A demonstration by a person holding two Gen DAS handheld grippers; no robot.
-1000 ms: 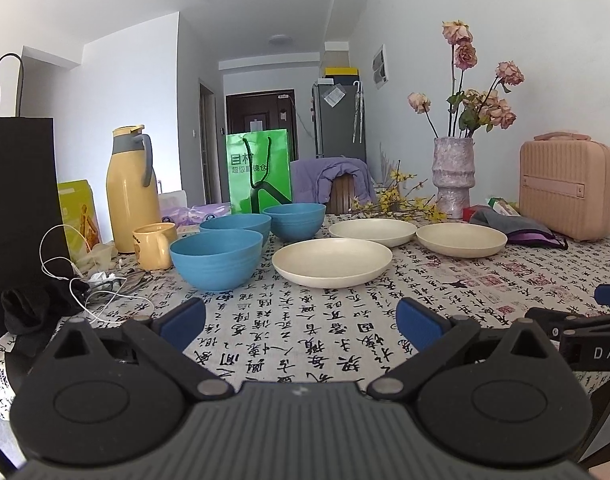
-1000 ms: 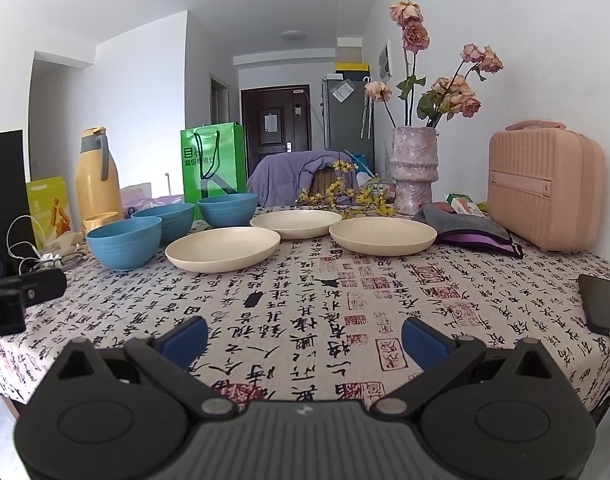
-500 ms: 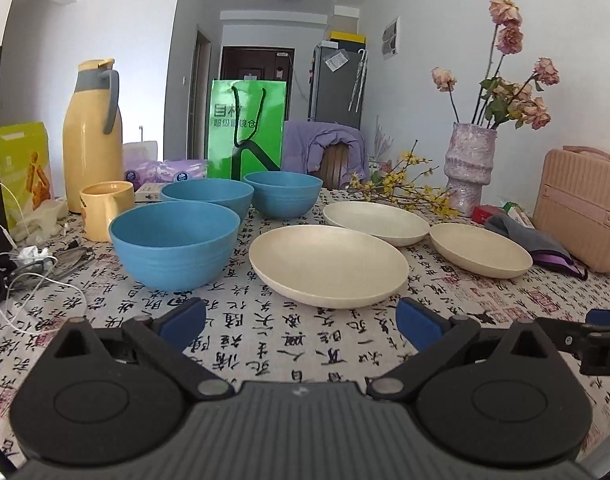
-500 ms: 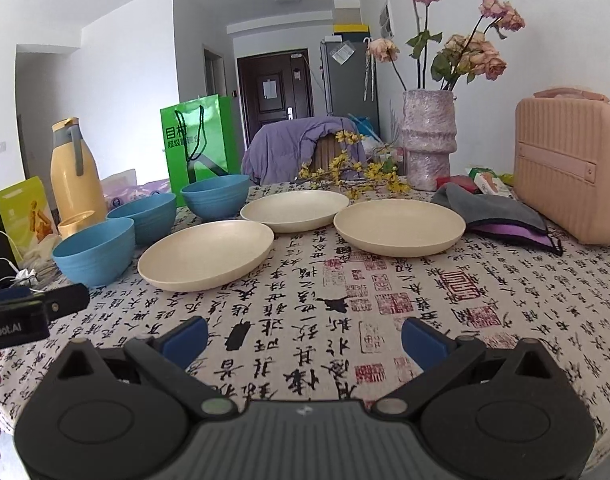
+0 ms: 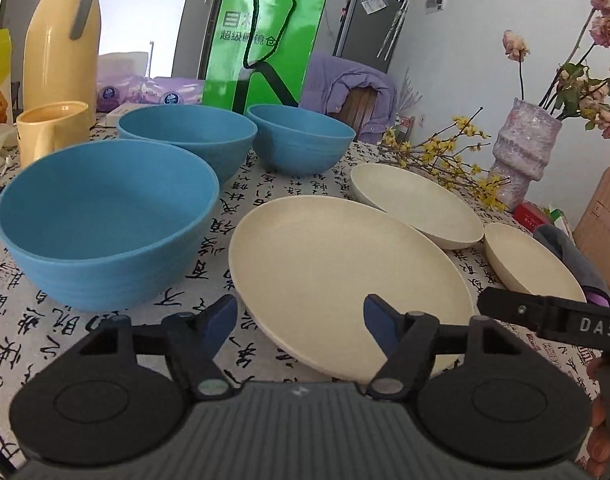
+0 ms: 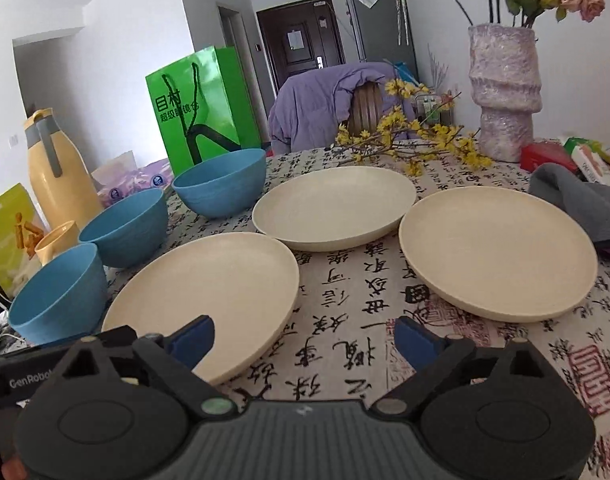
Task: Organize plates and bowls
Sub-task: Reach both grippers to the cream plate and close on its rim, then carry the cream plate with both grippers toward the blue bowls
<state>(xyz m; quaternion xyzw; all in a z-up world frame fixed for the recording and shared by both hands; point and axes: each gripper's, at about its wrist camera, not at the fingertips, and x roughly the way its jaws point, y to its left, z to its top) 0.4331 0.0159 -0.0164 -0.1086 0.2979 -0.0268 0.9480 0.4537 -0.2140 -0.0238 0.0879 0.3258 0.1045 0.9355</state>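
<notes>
Three blue bowls and three cream plates stand on a table with a calligraphy-print cloth. In the left wrist view the nearest bowl (image 5: 105, 220) is at left, two more bowls (image 5: 193, 136) (image 5: 301, 140) behind it, and the nearest plate (image 5: 345, 272) lies just ahead. My left gripper (image 5: 301, 320) is open and empty over that plate's near edge. In the right wrist view the plates (image 6: 209, 296) (image 6: 333, 204) (image 6: 497, 252) spread ahead. My right gripper (image 6: 305, 340) is open and empty above the cloth between the near and right plates.
A yellow jug (image 5: 61, 40), yellow cup (image 5: 51, 128) and green bag (image 5: 261, 48) stand at the back left. A vase with flowers (image 6: 505, 92), yellow twigs (image 6: 417, 140), a grey cloth (image 6: 577, 200) and a pink case (image 5: 601, 220) are at the right.
Both grippers have moved forward and lower toward the dishes. The left one now hovers at the near plate's edge. Both stay open.
</notes>
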